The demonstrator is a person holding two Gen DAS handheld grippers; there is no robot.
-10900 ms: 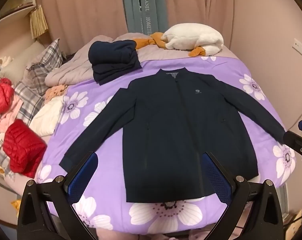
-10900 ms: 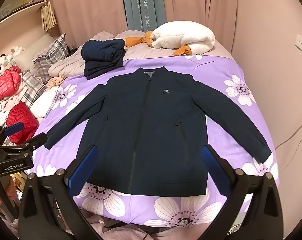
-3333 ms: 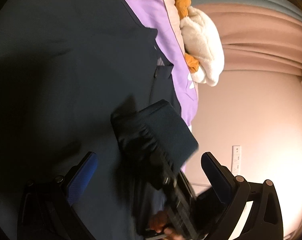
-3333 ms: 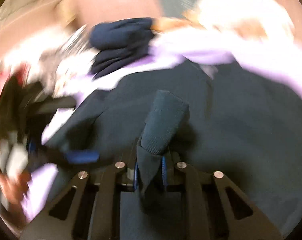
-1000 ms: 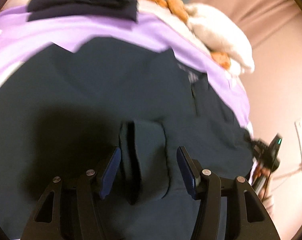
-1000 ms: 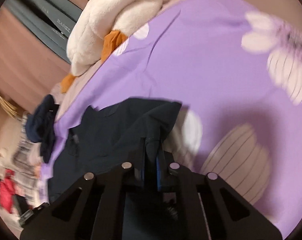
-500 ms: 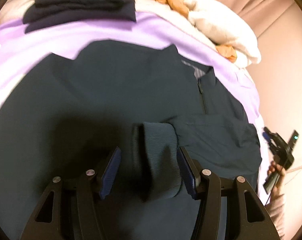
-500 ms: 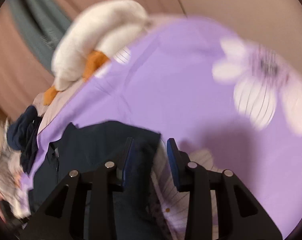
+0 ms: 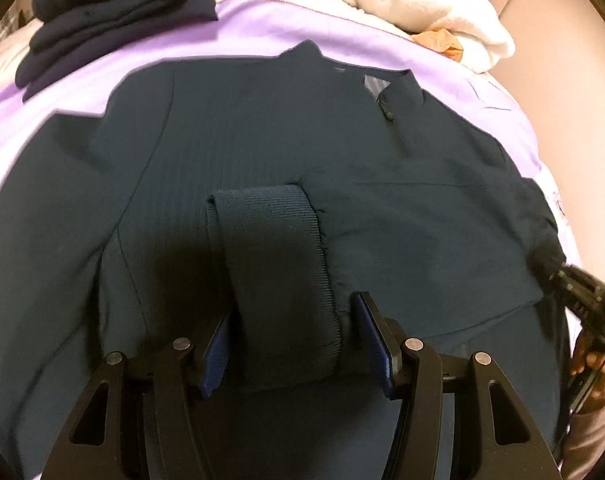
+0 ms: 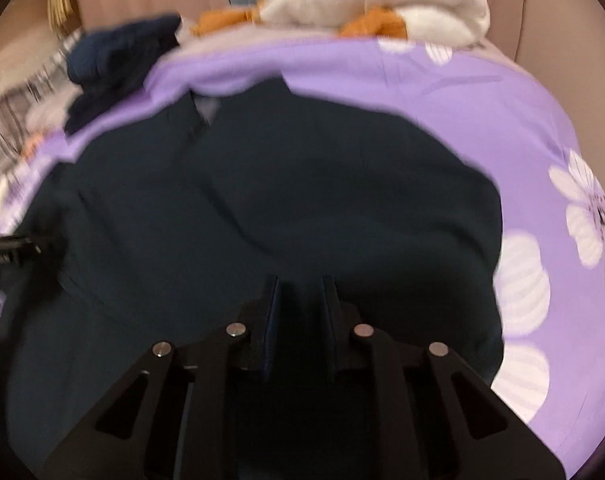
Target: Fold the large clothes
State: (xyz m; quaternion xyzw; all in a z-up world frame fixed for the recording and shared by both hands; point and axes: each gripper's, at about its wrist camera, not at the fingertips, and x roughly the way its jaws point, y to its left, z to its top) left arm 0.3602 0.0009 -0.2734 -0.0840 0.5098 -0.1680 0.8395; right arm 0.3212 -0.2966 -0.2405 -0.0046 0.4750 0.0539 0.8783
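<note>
Above jacket (image 9: 262, 152), left gripper (image 9: 296, 338) level.

I see the jacket (image 9: 230, 152) lying on the bedspread (image 10: 482, 120), its cuff (image 9: 278, 280) folded onto its middle. Behind the jacket sit a clothes pile (image 9: 114, 12) to the left and a plush toy (image 9: 422, 16) to the right.

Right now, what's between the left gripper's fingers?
The jacket's ribbed cuff, folded onto the jacket chest. It lies between the left gripper fingers, which stand apart. Left wrist view.
</note>
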